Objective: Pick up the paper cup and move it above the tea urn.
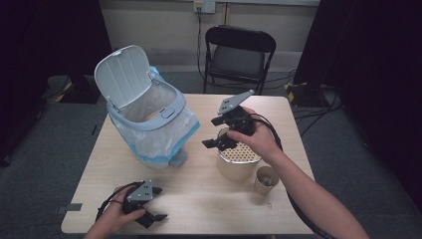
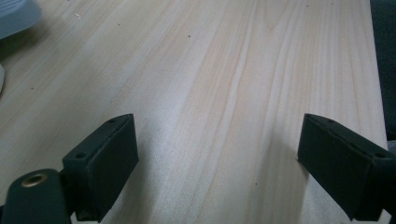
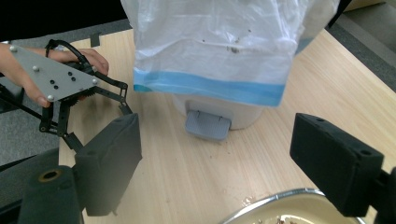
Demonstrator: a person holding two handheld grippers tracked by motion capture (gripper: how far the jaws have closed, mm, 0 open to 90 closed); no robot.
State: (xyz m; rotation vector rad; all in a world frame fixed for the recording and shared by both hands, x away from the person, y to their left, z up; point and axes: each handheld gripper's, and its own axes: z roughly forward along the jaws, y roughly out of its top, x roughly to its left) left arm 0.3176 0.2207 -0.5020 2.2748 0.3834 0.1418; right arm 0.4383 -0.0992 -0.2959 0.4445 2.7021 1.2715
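My left gripper (image 1: 159, 204) rests low near the table's front left, held by a hand, its jaws wide open over bare wood (image 2: 217, 123). My right gripper (image 1: 211, 133) hangs open above the near rim of a cream pot (image 1: 239, 164) with a perforated metal insert. It faces a grey pedal bin (image 1: 149, 114). In the right gripper view the open gripper (image 3: 217, 121) frames the bin's foot pedal (image 3: 208, 125) and its white, blue-banded bag (image 3: 215, 46). The pot's rim (image 3: 261, 207) shows at the bottom. The other hand (image 3: 88, 58) and its grey plate (image 3: 51, 74) lie at the left.
The bin's lid (image 1: 122, 74) stands open at the table's back left. A small paper cup (image 1: 267, 180) sits by the pot's right. A black folding chair (image 1: 239, 55) stands behind the wooden table (image 1: 199, 199). Crumbs lie near the pedal.
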